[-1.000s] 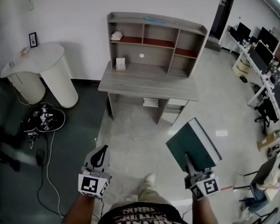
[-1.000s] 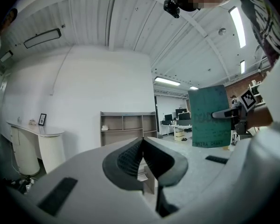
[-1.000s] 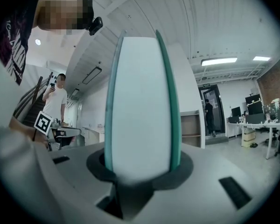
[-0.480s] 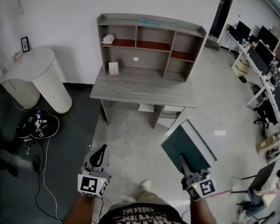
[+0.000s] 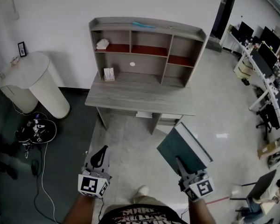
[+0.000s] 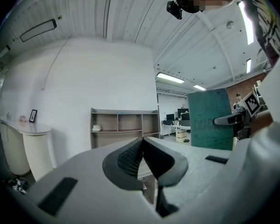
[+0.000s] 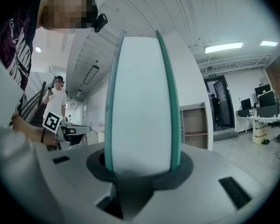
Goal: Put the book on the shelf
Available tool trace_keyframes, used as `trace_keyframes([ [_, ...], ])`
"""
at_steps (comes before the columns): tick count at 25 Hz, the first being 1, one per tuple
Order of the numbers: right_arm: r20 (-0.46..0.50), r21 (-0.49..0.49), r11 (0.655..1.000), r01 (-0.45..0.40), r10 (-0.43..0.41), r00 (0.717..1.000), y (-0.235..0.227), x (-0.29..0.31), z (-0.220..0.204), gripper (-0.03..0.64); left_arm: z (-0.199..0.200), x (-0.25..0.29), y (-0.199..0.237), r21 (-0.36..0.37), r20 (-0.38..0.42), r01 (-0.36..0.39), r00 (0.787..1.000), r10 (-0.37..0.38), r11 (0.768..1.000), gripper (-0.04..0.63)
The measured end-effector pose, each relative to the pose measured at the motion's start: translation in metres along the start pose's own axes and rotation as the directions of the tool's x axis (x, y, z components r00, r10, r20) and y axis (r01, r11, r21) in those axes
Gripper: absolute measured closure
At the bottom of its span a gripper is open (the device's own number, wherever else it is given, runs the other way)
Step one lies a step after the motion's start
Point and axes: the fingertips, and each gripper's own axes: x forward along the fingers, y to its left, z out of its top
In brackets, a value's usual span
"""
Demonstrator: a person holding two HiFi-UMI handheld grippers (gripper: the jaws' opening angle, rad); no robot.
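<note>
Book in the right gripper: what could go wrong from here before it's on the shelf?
1. The right gripper clamps the book at one end only, most of it sticking out past the jaws; it may pivot or slip.
2. The shelf compartments look narrow for it; it may catch a divider.
3. The left gripper is shut and empty, so it offers no quick support.

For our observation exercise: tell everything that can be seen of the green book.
The book is a closed, thick hardback with a dark green cover and a white page block. The right gripper clamps it by one end, one jaw against each cover. It is held in the air above the floor, tilted, short of the desk, touching nothing else.
</note>
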Motion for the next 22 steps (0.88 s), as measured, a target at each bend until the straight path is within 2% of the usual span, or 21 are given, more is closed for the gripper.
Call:
trace_keyframes([
  [3, -0.012, -0.001, 1.0, -0.03, 0.03, 0.999, -0.013, 0.01, -0.005, 0.455, 0.001, 0.017, 0.001, 0.018, -0.01, -0.021, 1.0, 0.021, 1.0, 0.589],
  [6, -0.022, -0.006, 0.996, -0.089, 0.089, 0.996, -0.019, 0.017, -0.009, 0.456, 0.005, 0.029, -0.004, 0.001, 0.002, -0.044, 0.999, 0.044, 0.999, 0.589],
  [10, -0.027, -0.003, 0.992, -0.127, 0.127, 0.992, -0.026, 0.027, -0.013, 0.454, 0.004, 0.042, -0.018, 0.012, -0.001, -0.04, 0.999, 0.04, 0.999, 0.589],
  [13, -0.023, 0.028, 0.992, -0.123, 0.123, 0.992, -0.031, 0.028, -0.014, 0.455, -0.001, 0.045, -0.027, 0.032, -0.022, -0.019, 1.0, 0.019, 0.999, 0.589],
  [17, 0.027, 0.16, 0.98, -0.121, 0.119, 0.993, -0.038, 0.03, -0.004, 0.456, 0.001, 0.051, -0.025, 0.039, -0.031, -0.012, 0.999, 0.013, 0.999, 0.59],
  [22, 0.023, 0.198, 0.977, -0.08, 0.077, 0.997, -0.054, 0.026, -0.009, 0.456, 0.002, 0.063, -0.03, 0.058, -0.03, 0.027, 0.999, -0.025, 0.998, 0.589],
])
